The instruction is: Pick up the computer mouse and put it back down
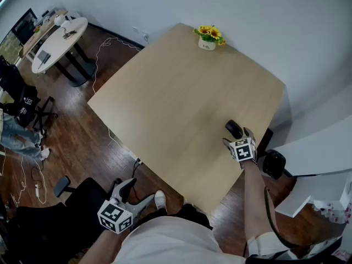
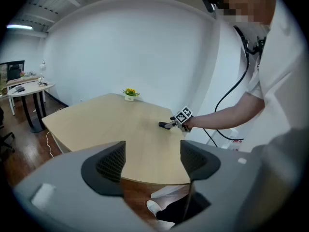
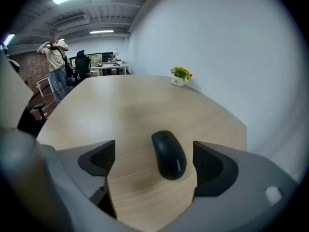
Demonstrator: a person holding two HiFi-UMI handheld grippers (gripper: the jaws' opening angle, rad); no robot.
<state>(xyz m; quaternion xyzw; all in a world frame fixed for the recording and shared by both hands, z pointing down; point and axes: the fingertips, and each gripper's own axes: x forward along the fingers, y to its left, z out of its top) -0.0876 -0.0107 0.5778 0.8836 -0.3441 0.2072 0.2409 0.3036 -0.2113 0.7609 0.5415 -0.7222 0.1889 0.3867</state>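
A black computer mouse (image 1: 233,128) lies flat on the wooden table (image 1: 176,103), near its right edge. My right gripper (image 1: 237,137) reaches down over it from the near side, jaws open. In the right gripper view the mouse (image 3: 169,154) sits between the two pads with a gap on each side, closer to the right pad. My left gripper (image 1: 136,194) hangs low off the table's near edge, open, nothing between its fingers. The left gripper view shows the mouse (image 2: 164,125) far off, beside the right gripper (image 2: 175,123).
A small pot of yellow flowers (image 1: 208,38) stands at the table's far corner. A black office chair (image 1: 82,202) is at the lower left. A round white table (image 1: 58,43) and floor cables are at the far left. A person (image 3: 57,66) stands in the background.
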